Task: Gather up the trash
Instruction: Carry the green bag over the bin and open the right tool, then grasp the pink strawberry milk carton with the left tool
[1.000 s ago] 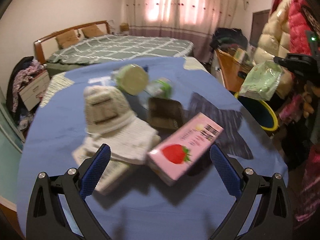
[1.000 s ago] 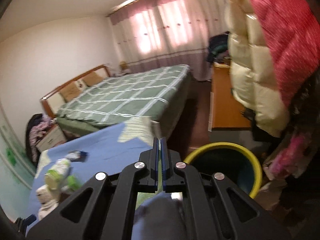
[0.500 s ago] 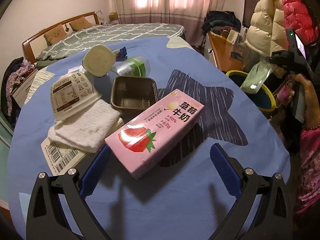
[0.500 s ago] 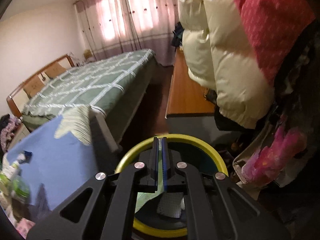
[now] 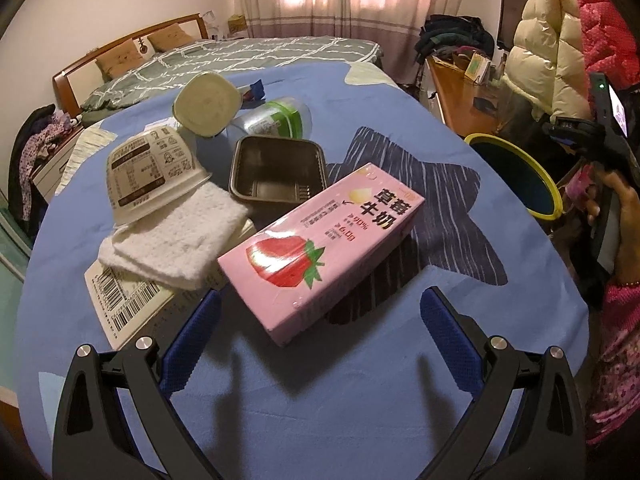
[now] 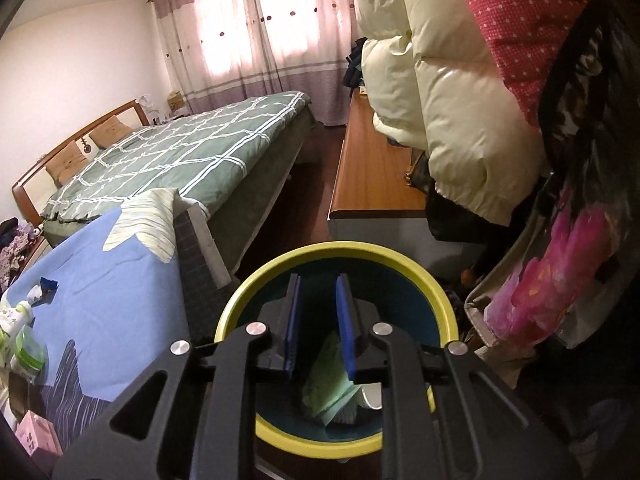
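Trash — a crumpled pale-green plastic wrapper — lay inside the round yellow-rimmed, dark-blue-walled bin on the floor beside the table, next to something white that was too hidden to name. Step in hand looked like the drop-off of that one piece, with the pickup of the next being lined up. The right gripper hung just above the bin mouth, pointing down into it; its jaws had just been opening and stood a narrow way apart, nothing between the blue pads — the wrapper sat below them, not touching. The left gripper was spread wide over the round table under its blue cloth, pointing down at the pink rectangular strawberry-milk carton, which lay flat and skewed, its near end roughly between the fingers but clear of them; it gripped nothing. More rubbish was on the table: an upturned printed paper bowl, folded white tissue over a barcoded flat pack, a dark brown plastic tray, a cream square tub on its side and a clear green-banded jar. Next move, as I judged it: lower the left tool and close across the carton's narrow sides, squarely, since a skewed box could twist out; the right needed to lift clear of the bin. Most of the task still looked undone.
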